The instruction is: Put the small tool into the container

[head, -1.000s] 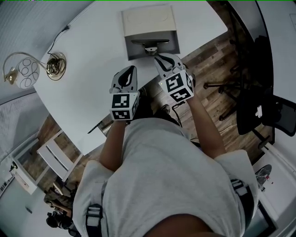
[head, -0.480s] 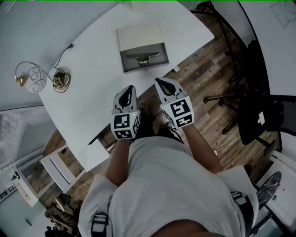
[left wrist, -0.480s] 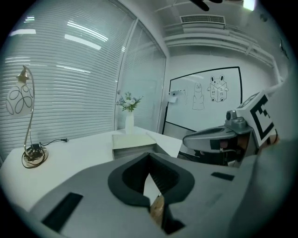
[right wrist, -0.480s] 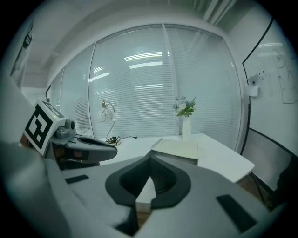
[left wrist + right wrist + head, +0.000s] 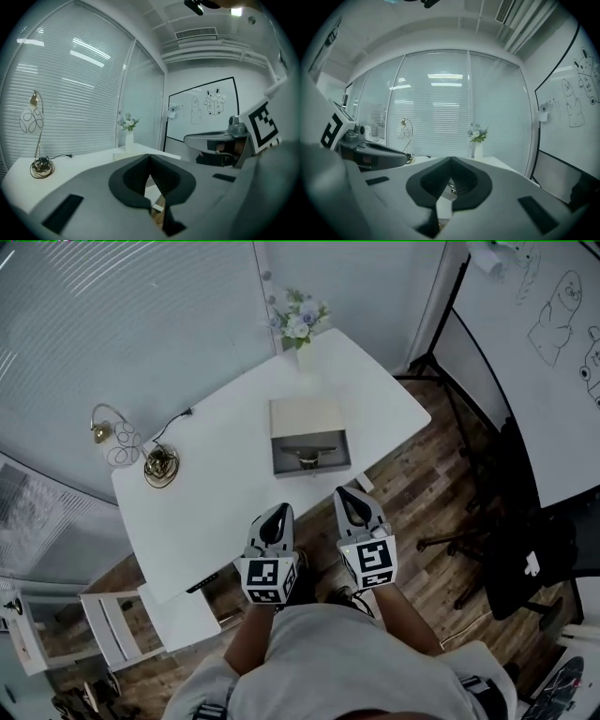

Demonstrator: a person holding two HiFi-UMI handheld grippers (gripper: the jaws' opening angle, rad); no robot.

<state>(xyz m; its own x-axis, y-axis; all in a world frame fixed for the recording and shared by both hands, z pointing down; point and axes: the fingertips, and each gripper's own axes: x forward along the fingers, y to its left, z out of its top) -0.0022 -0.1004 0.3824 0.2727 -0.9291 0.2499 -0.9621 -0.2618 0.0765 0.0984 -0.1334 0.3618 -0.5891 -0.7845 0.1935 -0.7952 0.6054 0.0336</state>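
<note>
The small pale metallic tool [image 5: 307,459] lies in the open grey half of the rectangular box-shaped container [image 5: 309,418], whose other half is a flat beige panel. The tool seems to lie across the box's width, but it is too small to tell which way it points. The container sits near the front edge of the smooth white bench [image 5: 225,474].

The left gripper [image 5: 277,516] and the right gripper [image 5: 350,497] hang side by side off that edge, apart from the container. Each has its dark ribbed jaws pressed together with nothing between them. A gold-based lamp [image 5: 160,465] stands at the bench's left end and a white vase of flowers [image 5: 298,326] at its far corner.
</note>
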